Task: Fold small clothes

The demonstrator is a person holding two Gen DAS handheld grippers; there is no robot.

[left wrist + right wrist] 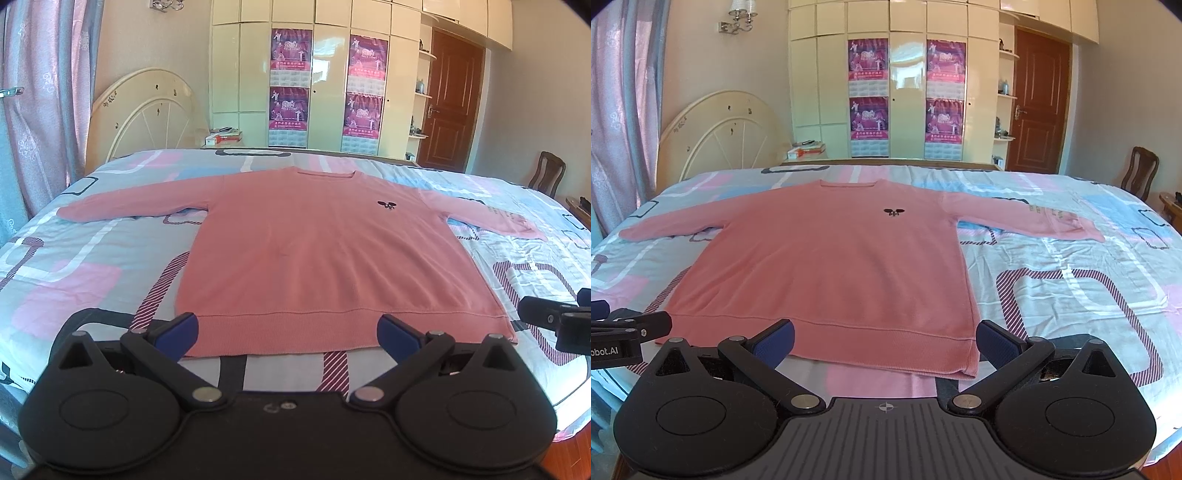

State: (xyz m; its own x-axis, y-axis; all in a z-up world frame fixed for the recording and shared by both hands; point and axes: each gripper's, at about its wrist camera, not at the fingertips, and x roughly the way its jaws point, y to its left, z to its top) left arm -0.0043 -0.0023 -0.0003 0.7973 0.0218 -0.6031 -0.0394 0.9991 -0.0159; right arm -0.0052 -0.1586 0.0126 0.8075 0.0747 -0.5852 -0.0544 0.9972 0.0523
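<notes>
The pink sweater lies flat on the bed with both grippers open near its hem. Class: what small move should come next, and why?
Probably lower the left gripper and right gripper onto the hem and close. The pink sweater lies spread flat, sleeves out, and neither gripper holds anything.

The left gripper (287, 328) hovered with jaws spread wide. The right gripper (885, 336) hovered beside it, equally wide, holding nothing.
</notes>
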